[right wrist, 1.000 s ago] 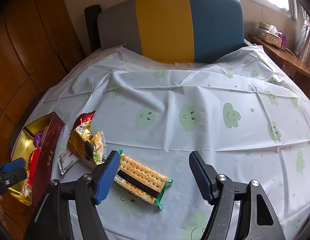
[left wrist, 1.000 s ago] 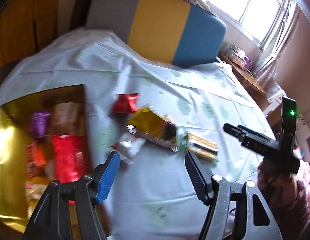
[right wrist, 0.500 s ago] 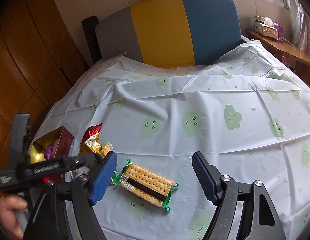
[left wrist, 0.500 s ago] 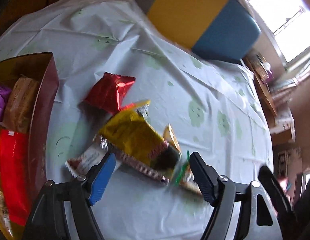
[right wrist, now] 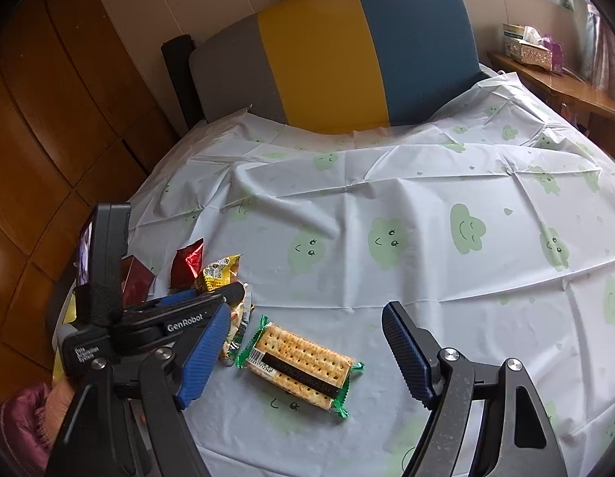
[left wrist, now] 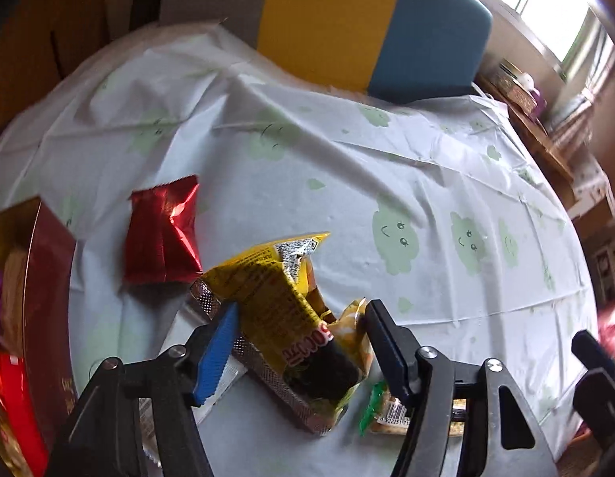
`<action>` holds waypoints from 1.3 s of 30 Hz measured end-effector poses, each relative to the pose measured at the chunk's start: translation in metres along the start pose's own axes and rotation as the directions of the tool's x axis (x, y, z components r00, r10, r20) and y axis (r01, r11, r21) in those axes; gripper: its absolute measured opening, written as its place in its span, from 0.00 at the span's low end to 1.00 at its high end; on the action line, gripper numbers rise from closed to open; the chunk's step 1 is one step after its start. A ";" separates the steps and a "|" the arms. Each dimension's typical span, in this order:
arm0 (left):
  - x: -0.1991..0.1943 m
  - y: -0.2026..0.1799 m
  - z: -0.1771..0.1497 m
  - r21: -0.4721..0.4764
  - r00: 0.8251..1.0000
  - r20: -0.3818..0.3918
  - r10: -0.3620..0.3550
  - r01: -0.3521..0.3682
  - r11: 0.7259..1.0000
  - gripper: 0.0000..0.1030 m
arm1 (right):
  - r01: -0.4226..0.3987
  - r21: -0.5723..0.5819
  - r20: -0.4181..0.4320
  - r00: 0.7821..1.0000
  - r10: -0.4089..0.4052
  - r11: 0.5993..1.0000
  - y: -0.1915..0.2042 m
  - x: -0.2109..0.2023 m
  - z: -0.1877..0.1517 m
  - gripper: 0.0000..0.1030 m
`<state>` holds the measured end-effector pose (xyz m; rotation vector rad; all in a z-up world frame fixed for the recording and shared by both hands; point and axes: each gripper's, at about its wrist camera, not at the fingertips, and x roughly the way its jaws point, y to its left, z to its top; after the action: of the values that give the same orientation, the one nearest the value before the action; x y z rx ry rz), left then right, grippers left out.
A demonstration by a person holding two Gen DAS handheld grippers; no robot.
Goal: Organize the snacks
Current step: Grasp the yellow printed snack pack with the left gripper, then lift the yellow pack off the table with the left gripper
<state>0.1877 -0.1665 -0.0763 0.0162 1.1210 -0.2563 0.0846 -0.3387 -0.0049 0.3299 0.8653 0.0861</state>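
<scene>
Compared with a second ago, the left hand-held gripper (left wrist: 299, 338) is brought down from over the gold-lined box (left wrist: 49, 298) at the left edge of the table (left wrist: 426, 167) to the loose snacks beside it, and the yellow snack packet (left wrist: 283, 310) is now straddled by its fingers; the box contents are pushed to the margin of the left wrist view. The jaws are closing, with the packet between them, but the pads are not yet seen pressing on it, so nothing is held. This is judged to be the start of a pick, the packet most likely being meant for the box. The red foil packet (left wrist: 164, 234) is left just beyond, toward the box, and a white wrapper (left wrist: 224, 377) lies partly under the yellow one. The left hand-held gripper is pitched steeply down. The right hand-held gripper (right wrist: 303, 361) is held nearly unmoved, angled down over the cracker pack (right wrist: 299, 361) near the front edge, its jaws wide apart and empty, the pack lying between them untouched on the cloud-print cloth.
</scene>
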 end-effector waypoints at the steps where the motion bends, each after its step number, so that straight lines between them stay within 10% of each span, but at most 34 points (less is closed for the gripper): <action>1: -0.001 -0.002 0.000 0.021 1.000 0.010 -0.005 0.005 1.000 0.50 | 0.002 0.001 -0.001 1.000 -0.002 1.000 0.000 0.000 0.000 0.77; 4: -0.009 -0.008 -0.001 0.091 0.999 0.054 0.003 -0.008 0.996 0.13 | 0.007 -0.003 -0.002 1.000 -0.007 1.000 0.000 0.001 0.001 0.77; 19: -0.038 -0.013 -0.052 0.271 0.990 -0.016 -0.141 0.140 0.952 0.12 | 0.039 -0.006 -0.002 0.999 -0.039 0.999 -0.002 0.003 -0.001 0.77; 23: -0.044 -0.014 -0.062 0.287 0.991 -0.018 -0.131 0.130 0.949 0.32 | 0.042 -0.008 -0.002 0.999 -0.042 0.999 -0.001 0.002 -0.001 0.77; 39: -0.006 -0.019 -0.048 0.222 0.994 -0.079 -0.078 0.094 0.971 0.55 | 0.036 -0.010 -0.004 0.999 -0.036 0.999 0.001 0.002 -0.001 0.77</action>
<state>0.1384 -0.1767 -0.0903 0.1797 1.1585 -0.4625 0.0855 -0.3367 -0.0067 0.3045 0.8749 0.0576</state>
